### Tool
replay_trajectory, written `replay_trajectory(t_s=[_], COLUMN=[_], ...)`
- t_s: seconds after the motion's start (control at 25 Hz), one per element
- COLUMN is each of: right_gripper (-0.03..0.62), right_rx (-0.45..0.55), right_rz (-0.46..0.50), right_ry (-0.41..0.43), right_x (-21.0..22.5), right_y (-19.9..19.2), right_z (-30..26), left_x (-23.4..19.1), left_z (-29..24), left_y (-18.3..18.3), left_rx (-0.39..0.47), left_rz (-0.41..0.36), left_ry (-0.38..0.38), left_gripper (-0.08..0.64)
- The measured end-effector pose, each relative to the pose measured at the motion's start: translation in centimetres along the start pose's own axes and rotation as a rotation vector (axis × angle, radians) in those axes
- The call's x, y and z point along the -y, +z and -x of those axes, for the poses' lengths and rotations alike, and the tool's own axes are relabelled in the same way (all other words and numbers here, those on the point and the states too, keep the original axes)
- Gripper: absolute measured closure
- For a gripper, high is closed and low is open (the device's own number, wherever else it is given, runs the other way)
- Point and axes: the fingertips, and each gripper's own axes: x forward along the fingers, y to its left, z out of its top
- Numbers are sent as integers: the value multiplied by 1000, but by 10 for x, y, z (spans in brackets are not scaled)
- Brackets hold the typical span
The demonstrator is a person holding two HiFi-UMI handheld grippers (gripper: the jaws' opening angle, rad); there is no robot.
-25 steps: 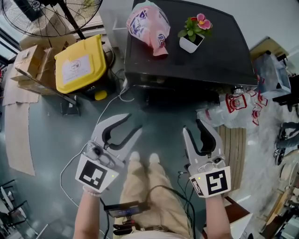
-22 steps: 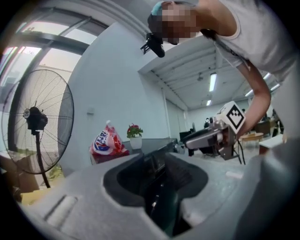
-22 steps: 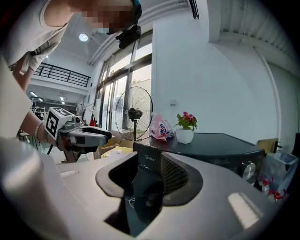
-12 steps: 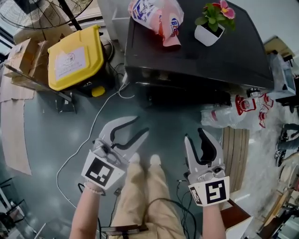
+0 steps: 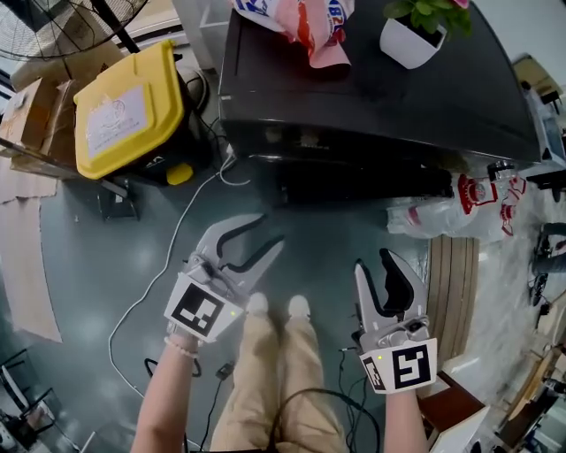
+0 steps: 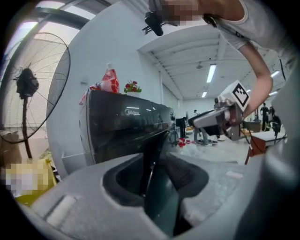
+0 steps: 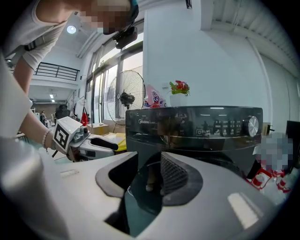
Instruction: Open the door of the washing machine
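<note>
Nearest in the head view are my left claw (image 5: 270, 230) and right claw (image 5: 372, 258), side by side over the floor and short of the washer (image 5: 371, 106), touching nothing. That view gives me only the washer's top and front edge, with a bag (image 5: 305, 22) and a plant (image 5: 424, 26) on it. Only the right gripper view shows the front, with the knob (image 7: 252, 124) and the round door (image 7: 229, 164) below it, which looks shut. The left gripper view catches just a corner. The left claw's jaws have just been opening and stand wide, with nothing between them. The right claw's jaws are partly spread, also empty.
</note>
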Motion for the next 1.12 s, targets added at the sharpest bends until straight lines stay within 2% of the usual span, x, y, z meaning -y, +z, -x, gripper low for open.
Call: replay_trajectory(t_s=[0.4, 0.6, 1.12], right_gripper=[456, 456, 456], right_rx=[-48, -62, -80], right_rz=[-12, -22, -41], right_ry=[-41, -66, -96], right_x=[13, 22, 32], right_y=[-38, -51, -66], right_z=[-8, -6, -8], left_x=[-13, -21, -21], left_z=[-40, -62, -97], left_y=[-52, -76, -112], left_rx=[-54, -104, -183], left_rz=[-10, -98, -115], left_ry=[-56, -87, -154], left_gripper=[419, 417, 419])
